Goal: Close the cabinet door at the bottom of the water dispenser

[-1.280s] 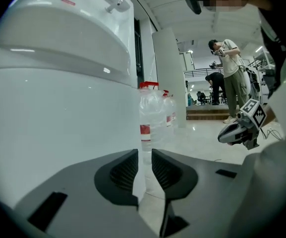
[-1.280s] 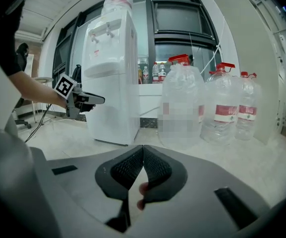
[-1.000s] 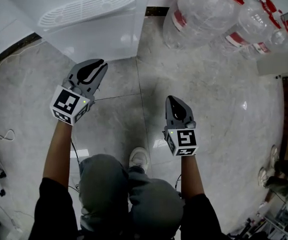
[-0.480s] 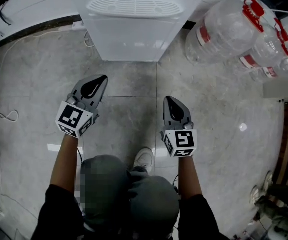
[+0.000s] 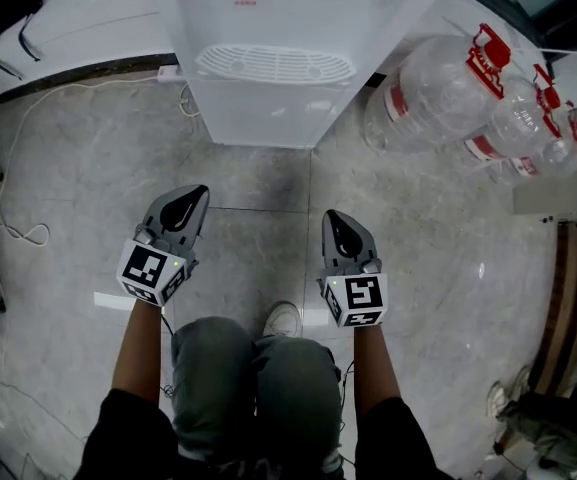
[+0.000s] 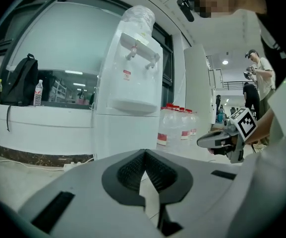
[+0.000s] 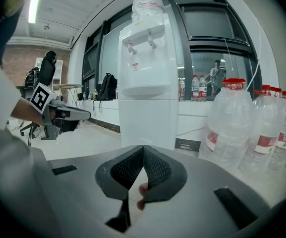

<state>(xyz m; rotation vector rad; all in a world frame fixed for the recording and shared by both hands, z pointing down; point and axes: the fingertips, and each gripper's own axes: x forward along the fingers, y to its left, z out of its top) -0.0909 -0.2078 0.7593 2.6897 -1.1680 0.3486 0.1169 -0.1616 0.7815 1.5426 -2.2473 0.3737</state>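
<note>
The white water dispenser (image 5: 268, 68) stands against the wall ahead, its lower cabinet door (image 5: 266, 118) flush with the body. In the left gripper view the door (image 6: 120, 135) looks shut, and in the right gripper view (image 7: 147, 123) too. My left gripper (image 5: 196, 194) hovers over the floor well short of the dispenser, shut on nothing. My right gripper (image 5: 333, 216) hangs beside it, a little nearer me, shut and empty. Each gripper sees the other: the right gripper (image 6: 202, 142) and the left gripper (image 7: 85, 115).
Several large water bottles (image 5: 448, 88) lie and stand right of the dispenser. A white cable (image 5: 28, 233) loops on the marble floor at left. A white ledge (image 6: 38, 123) carries a black backpack (image 6: 19, 81). My shoe (image 5: 283, 320) is below the grippers.
Both grippers have drawn back from the dispenser and risen, and more of the dispenser shows. The left gripper's jaws have come together.
</note>
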